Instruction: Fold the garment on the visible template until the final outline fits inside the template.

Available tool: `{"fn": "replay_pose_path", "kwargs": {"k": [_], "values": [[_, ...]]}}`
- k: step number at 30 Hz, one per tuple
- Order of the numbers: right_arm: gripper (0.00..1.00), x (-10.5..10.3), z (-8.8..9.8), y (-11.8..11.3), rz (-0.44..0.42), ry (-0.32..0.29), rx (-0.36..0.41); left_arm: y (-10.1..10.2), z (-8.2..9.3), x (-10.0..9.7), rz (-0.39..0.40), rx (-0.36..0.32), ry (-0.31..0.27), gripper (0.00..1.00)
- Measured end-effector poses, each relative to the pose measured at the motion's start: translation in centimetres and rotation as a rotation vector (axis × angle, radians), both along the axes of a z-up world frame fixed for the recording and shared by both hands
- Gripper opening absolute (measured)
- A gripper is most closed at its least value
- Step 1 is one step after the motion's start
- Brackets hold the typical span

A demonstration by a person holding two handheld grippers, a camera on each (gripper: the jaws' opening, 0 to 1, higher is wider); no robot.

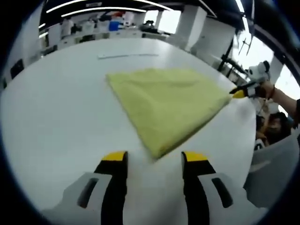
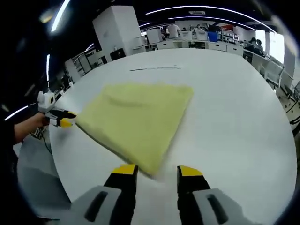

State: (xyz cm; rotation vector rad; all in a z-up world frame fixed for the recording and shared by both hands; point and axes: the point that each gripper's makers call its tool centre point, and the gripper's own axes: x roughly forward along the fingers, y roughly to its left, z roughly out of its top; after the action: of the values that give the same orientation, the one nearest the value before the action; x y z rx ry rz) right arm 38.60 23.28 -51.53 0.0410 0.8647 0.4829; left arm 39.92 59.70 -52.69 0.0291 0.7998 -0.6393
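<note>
A yellow cloth lies flat on the white table, folded into a four-cornered shape. In the left gripper view my left gripper stands open, and the cloth's near corner points into the gap between its yellow tips without being pinched. My right gripper comes in from the right at the cloth's right corner, held by a hand. In the right gripper view my right gripper is open just before the near corner of the cloth. The left gripper sits at the cloth's left corner.
A thin dark line marks the table beyond the cloth, also seen as a thin line in the right gripper view. The table edge runs close on the left. Desks and people fill the room behind.
</note>
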Motion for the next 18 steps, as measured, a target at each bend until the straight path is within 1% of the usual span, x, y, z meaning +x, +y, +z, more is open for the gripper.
{"fn": "replay_pose_path", "kwargs": {"k": [1,2,4,6,7,9,11,16,18], "values": [[0.46,0.1,0.1,0.0,-0.006,-0.006,0.002,0.0,0.2,0.1,0.003,-0.002,-0.009,0.56],[0.51,0.2,0.3,0.1,-0.013,-0.014,0.005,0.0,0.5,0.2,0.005,-0.004,-0.031,0.6],[0.56,0.4,0.8,0.2,-0.02,-0.029,0.014,0.0,1.1,0.3,0.008,-0.013,-0.057,0.67],[0.61,0.5,1.1,0.4,-0.021,-0.033,0.017,-0.1,1.6,0.4,0.01,-0.028,-0.075,0.7],[0.64,0.5,1.3,0.5,-0.023,-0.032,0.017,0.0,1.9,0.4,0.017,-0.034,-0.081,0.74],[0.7,0.6,2.1,0.8,-0.025,-0.054,0.016,-0.1,2.6,0.4,0.028,-0.049,-0.094,0.79],[0.75,0.5,3.0,1.2,-0.023,-0.07,0.02,-0.1,3.2,0.4,0.03,-0.059,-0.094,0.83],[0.81,0.1,5.6,2.7,0.002,-0.121,0.05,-0.7,5.5,0.1,0.028,-0.12,-0.125,0.92],[0.83,-0.3,6.5,3.3,0.014,-0.133,0.059,-0.8,6.2,-0.2,0.023,-0.122,-0.131,0.93]]}}
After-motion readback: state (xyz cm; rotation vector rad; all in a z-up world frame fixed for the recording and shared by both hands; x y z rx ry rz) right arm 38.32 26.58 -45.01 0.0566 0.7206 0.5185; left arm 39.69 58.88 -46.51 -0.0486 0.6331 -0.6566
